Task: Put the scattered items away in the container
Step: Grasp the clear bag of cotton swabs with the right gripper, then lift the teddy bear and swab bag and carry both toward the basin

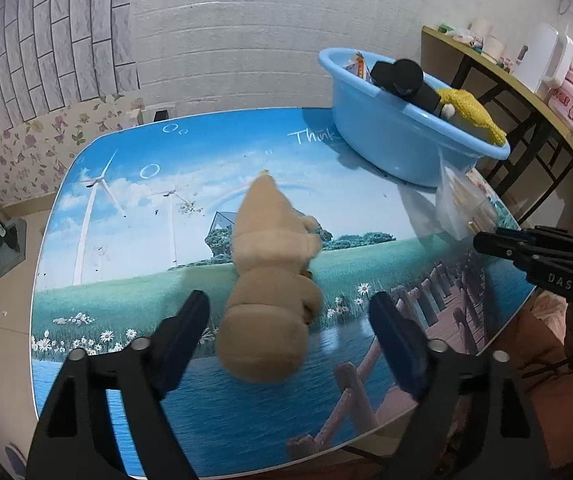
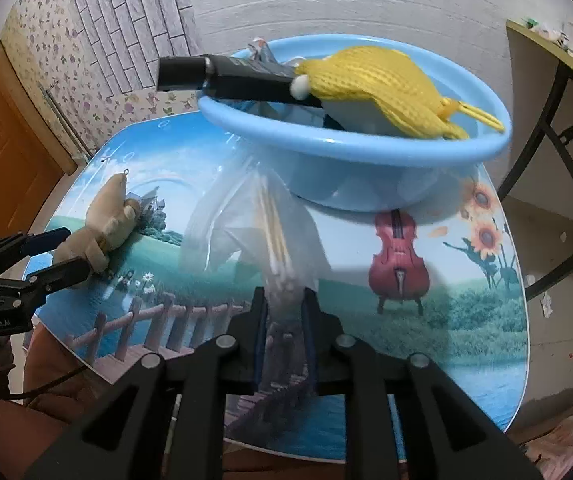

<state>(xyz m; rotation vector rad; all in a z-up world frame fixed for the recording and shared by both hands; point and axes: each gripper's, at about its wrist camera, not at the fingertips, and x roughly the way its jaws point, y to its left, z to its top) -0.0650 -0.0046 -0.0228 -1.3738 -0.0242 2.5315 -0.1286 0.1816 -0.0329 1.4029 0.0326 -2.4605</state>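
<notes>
Left gripper (image 1: 286, 332) jaws wide, straddling tan plush toy (image 1: 270, 280) on table (image 1: 134, 208). Right gripper (image 2: 284, 320) pinches clear bag of swabs (image 2: 262, 224), near blue basin (image 2: 366, 152).

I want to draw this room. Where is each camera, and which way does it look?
Left wrist: on the left hand-held gripper, looking down at the plush toy between its open fingers.
Right wrist: on the right hand-held gripper, shut on the clear bag, facing the blue basin.
Both show the toy, bag, basin, table and the other gripper.
</notes>
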